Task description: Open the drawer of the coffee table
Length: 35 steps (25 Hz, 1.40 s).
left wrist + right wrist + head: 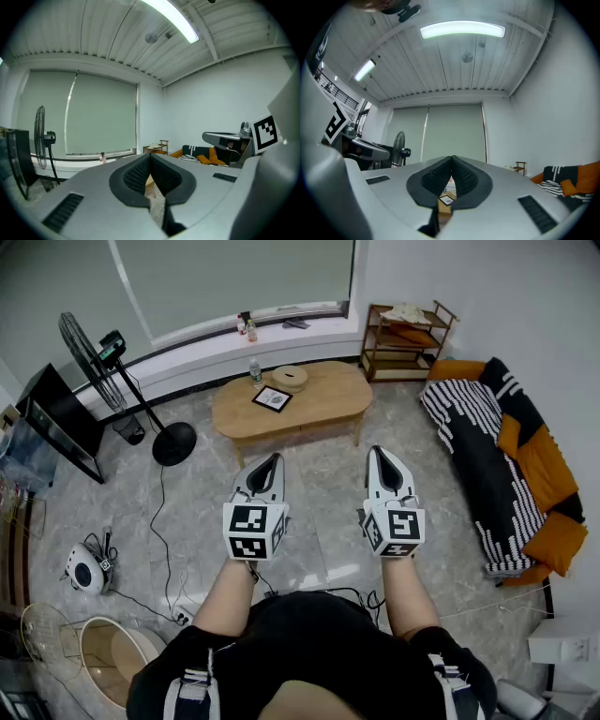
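The oval wooden coffee table (323, 399) stands across the room ahead of me, with its drawer front (298, 433) facing me and closed. My left gripper (271, 461) and right gripper (379, 455) are held side by side in mid-air, well short of the table, both shut with nothing in them. In the left gripper view the shut gripper (150, 157) hides most of the table. In the right gripper view the shut gripper (451, 160) leaves a sliver of the table (445, 206) visible below the pads.
On the table lie a framed card (273, 398), a round wooden lid (289, 378) and a small bottle (254, 371). A standing fan (112, 371) with a floor cable is at left, a striped sofa (497, 465) at right, a wooden shelf (405, 338) behind.
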Each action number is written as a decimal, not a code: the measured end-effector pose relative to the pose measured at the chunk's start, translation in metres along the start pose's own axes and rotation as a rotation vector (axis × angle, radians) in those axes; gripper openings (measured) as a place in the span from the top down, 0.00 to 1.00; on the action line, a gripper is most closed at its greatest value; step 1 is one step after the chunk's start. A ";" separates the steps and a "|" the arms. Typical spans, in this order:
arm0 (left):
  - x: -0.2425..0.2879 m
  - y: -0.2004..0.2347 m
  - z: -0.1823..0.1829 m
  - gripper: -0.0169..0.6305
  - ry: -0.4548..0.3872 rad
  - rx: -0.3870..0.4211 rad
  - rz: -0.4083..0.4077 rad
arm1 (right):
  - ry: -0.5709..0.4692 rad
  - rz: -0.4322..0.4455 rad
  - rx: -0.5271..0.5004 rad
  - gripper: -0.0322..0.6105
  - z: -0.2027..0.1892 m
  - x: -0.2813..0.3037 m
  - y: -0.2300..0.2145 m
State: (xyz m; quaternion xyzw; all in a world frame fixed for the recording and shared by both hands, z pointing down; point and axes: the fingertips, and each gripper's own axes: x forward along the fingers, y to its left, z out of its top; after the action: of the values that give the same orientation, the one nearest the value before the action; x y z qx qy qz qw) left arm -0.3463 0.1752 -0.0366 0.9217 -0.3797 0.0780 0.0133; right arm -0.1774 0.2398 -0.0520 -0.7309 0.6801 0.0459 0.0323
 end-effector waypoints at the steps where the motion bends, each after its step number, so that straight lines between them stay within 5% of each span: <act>1: -0.003 -0.003 -0.002 0.94 0.004 0.001 -0.002 | 0.001 0.000 0.004 0.93 -0.001 -0.004 0.000; 15: -0.020 -0.036 -0.001 0.94 -0.009 0.003 -0.030 | -0.019 -0.051 0.003 0.93 0.005 -0.044 -0.012; 35: -0.030 -0.126 -0.012 0.94 -0.020 0.020 -0.042 | -0.010 -0.017 -0.001 0.93 -0.006 -0.114 -0.058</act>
State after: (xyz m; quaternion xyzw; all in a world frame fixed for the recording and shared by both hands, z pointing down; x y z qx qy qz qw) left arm -0.2806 0.2869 -0.0248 0.9304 -0.3595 0.0720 0.0020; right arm -0.1277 0.3564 -0.0344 -0.7364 0.6738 0.0495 0.0358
